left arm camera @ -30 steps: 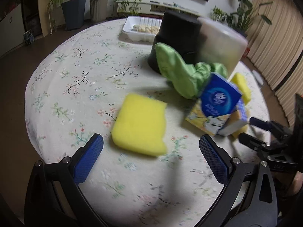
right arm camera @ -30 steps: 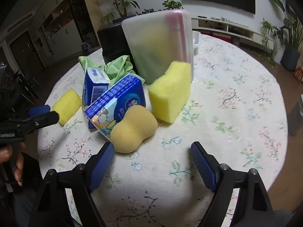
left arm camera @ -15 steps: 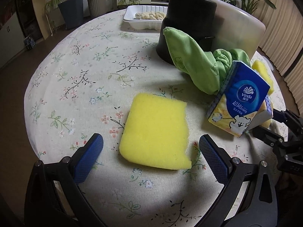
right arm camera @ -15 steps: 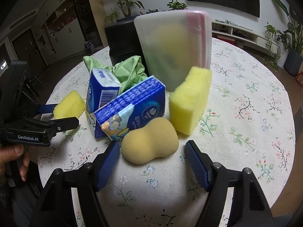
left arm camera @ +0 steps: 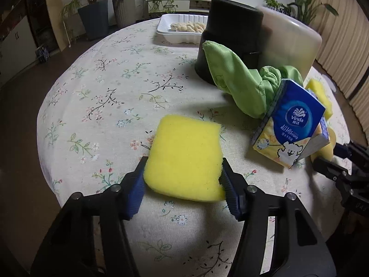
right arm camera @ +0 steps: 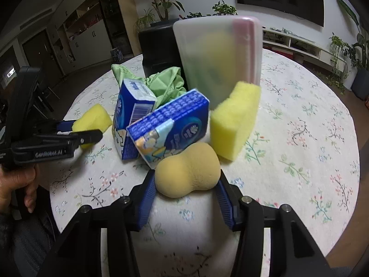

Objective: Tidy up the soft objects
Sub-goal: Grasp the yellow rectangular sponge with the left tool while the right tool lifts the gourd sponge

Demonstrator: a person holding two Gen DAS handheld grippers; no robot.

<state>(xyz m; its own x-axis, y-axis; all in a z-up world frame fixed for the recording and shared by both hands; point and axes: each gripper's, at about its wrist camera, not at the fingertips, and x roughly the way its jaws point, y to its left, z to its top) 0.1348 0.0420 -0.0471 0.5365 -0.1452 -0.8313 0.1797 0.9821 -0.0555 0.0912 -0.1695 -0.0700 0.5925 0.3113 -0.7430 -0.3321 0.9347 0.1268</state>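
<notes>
Nearest in my left wrist view, my left gripper has just been closing: its blue pads now press both side edges of the flat sponge, which lies on the floral tablecloth with its near end between the jaws. The jaws stand part-way in, held apart by the sponge.

Nearest in my right wrist view, my right gripper has likewise just been closing; its pads touch either flank of the tan peanut-shaped sponge, whose near lobe sits between them on the cloth.

Just behind the tan sponge, two blue tissue packs lean together: the front pack touches it, and the rear pack stands tilted to its left. To the right, a thick yellow sponge leans against a translucent box standing on edge. A crumpled green cloth lies behind the packs, against a black container.

At left in this view, my left gripper is seen side on, holding its sponge, with a hand on the grip.

Farthest, in the left view, a white tray of pale food sits near the table's far edge, with potted plants beyond.
</notes>
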